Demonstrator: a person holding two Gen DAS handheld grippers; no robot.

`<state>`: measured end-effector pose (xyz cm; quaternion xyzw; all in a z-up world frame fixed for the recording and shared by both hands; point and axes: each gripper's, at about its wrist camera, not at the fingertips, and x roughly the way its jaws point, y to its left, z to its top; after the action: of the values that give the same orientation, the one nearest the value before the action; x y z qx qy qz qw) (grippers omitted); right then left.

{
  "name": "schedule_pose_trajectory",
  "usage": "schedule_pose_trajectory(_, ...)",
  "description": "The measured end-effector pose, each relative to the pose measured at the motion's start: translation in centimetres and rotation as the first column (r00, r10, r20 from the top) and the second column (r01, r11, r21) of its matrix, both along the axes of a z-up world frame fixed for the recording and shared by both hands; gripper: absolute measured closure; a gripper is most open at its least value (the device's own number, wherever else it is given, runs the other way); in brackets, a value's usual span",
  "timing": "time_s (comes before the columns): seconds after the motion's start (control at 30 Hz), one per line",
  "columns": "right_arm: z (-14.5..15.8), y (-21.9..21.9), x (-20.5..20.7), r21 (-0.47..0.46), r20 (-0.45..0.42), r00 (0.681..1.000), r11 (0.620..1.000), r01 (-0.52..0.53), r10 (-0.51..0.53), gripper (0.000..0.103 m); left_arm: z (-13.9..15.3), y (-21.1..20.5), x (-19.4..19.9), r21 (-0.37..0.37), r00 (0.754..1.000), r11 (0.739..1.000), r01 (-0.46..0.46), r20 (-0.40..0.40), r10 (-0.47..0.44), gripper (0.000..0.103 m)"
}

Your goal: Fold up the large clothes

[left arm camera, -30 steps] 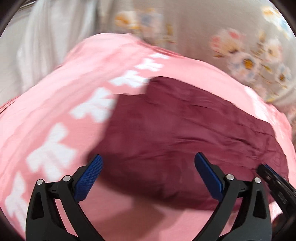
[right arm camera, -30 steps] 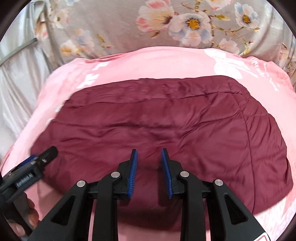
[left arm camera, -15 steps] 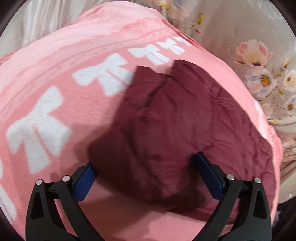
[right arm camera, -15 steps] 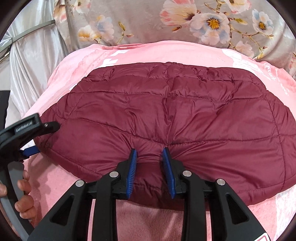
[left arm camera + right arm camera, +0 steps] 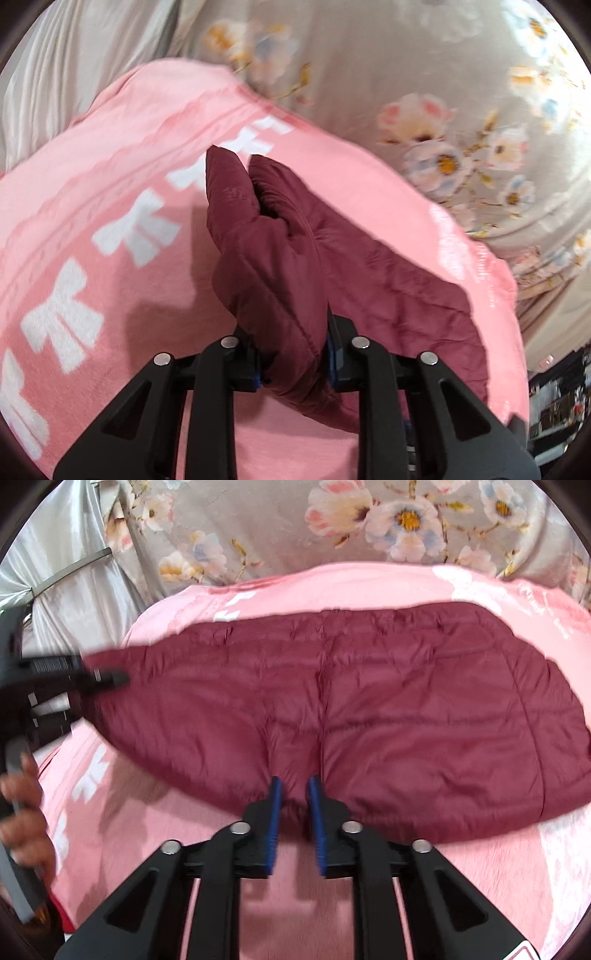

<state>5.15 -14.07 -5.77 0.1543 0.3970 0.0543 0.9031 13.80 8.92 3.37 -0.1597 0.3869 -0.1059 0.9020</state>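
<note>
maroon puffer jacket [image 5: 369,709] spread mid-frame on pink bow blanket [image 5: 110,221], left gripper [image 5: 293,354] jaws just closed, clamping a bunched corner, right gripper [image 5: 295,812] also just closing, probably pinching the near hem, view's blurry, floral sheet [image 5: 277,524] up top

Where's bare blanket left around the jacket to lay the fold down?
Free: the pink blanket strip between the maroon jacket and the floral sheet, and the bow-print stretch left of the jacket. Crowded: the near edge, where the left gripper and right gripper both clamp the jacket.
</note>
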Motion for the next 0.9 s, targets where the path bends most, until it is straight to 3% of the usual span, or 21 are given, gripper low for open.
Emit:
schedule_pose_trajectory(0.17, -1.5, 0.0, 0.5, 0.033, -0.015, 1.000, 0.999, -0.012, 0.013, 0.091, 4.4, -5.1, -2.2, 0.028, 0.985, 0.990, 0.138, 0.098, -0.140, 0.081)
schedule_pose_trajectory(0.27, -1.9, -0.2, 0.6, 0.056, -0.012, 1.000, 0.998, -0.016, 0.016, 0.090, 6.4, -9.8, -3.1, 0.050, 0.958, 0.966, 0.252, 0.129, -0.256, 0.081)
schedule_pose_trajectory(0.43, -0.9, -3.2, -1.9, 0.207, -0.021, 1.000, 0.978, 0.014, -0.010, 0.090, 7.2, -17.7, -4.2, 0.132, 0.908, 0.917, 0.377, 0.142, -0.394, 0.081)
schedule_pose_trajectory(0.47, -0.4, -4.0, -3.2, 0.206, -0.009, 1.000, 0.978, 0.022, -0.021, 0.090, 6.7, -20.0, -4.2, 0.151, 0.895, 0.900, 0.408, 0.128, -0.427, 0.081)
schedule_pose_trajectory(0.67, 0.5, -8.8, -9.1, -0.006, -0.043, 0.986, 0.987, 0.160, -0.160, 0.090, 1.4, -29.6, -3.8, 0.187, 0.853, 0.837, 0.514, -0.010, -0.522, 0.082)
schedule_pose_trajectory(0.77, -0.3, -11.8, -11.1, -0.042, -0.076, 0.966, 0.968, 0.246, -0.249, 0.090, -2.0, -32.6, -3.7, 0.195, 0.837, 0.815, 0.546, -0.091, -0.539, 0.082)
schedule_pose_trajectory(0.9, -1.6, -15.8, -13.2, -0.046, -0.123, 0.926, 0.934, 0.354, -0.357, 0.088, -5.2, -35.2, -4.2, 0.249, 0.836, 0.798, 0.549, -0.133, -0.533, 0.081)
